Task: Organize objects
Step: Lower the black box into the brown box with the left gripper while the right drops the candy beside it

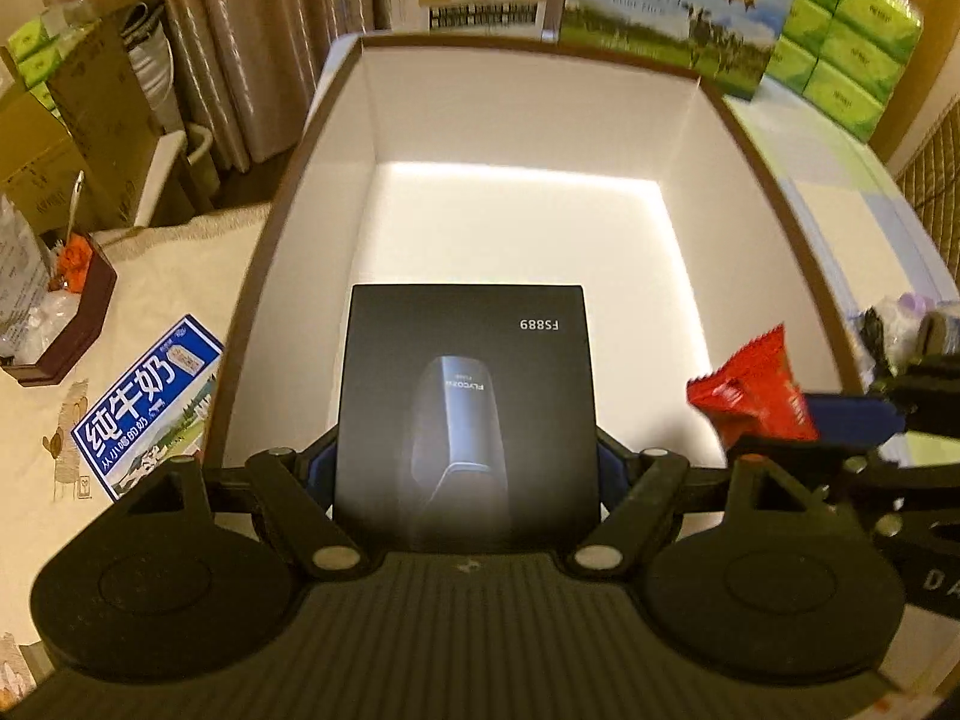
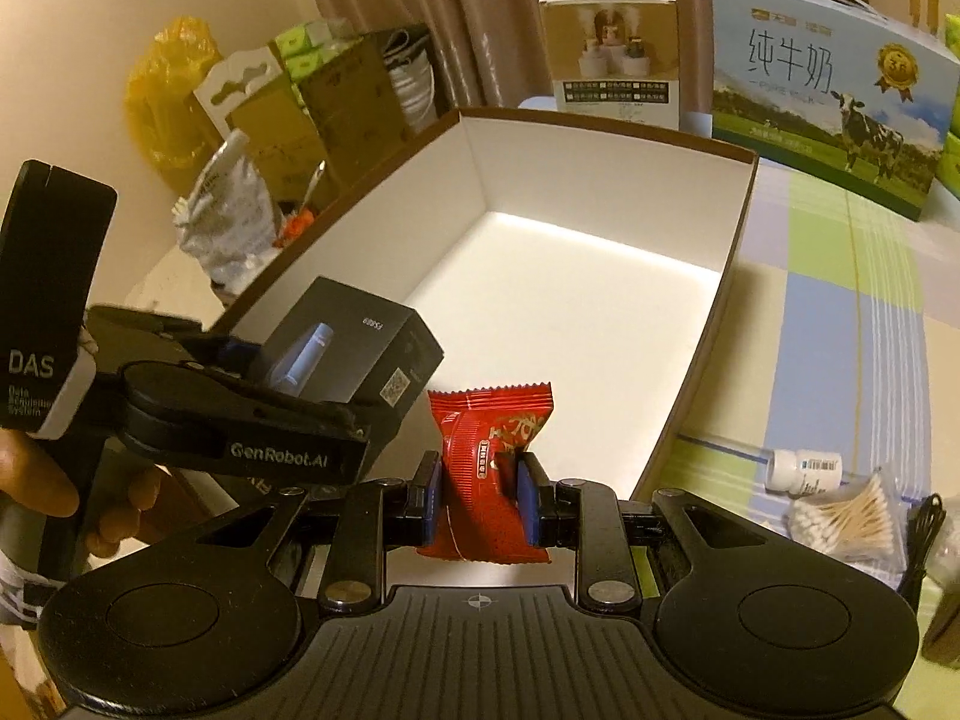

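Observation:
My left gripper (image 1: 465, 468) is shut on a black box (image 1: 465, 408) marked FS889 and holds it over the near end of a large open box (image 1: 516, 228) with white inside and brown rim. My right gripper (image 2: 480, 504) is shut on a red snack packet (image 2: 489, 468) and holds it over the near rim of the same open box (image 2: 576, 300). The red packet also shows at the right of the left wrist view (image 1: 750, 390). The black box and left gripper show at the left of the right wrist view (image 2: 354, 354). The open box holds nothing on its floor.
A blue milk carton (image 1: 144, 408) lies left of the open box. A dark tray (image 1: 72, 324) with bags sits further left. A large milk case (image 2: 828, 90), a white carton (image 2: 612, 54) and green tissue packs (image 1: 840, 42) stand behind. A small white bottle (image 2: 804, 468) and cotton swabs (image 2: 846, 516) lie at right.

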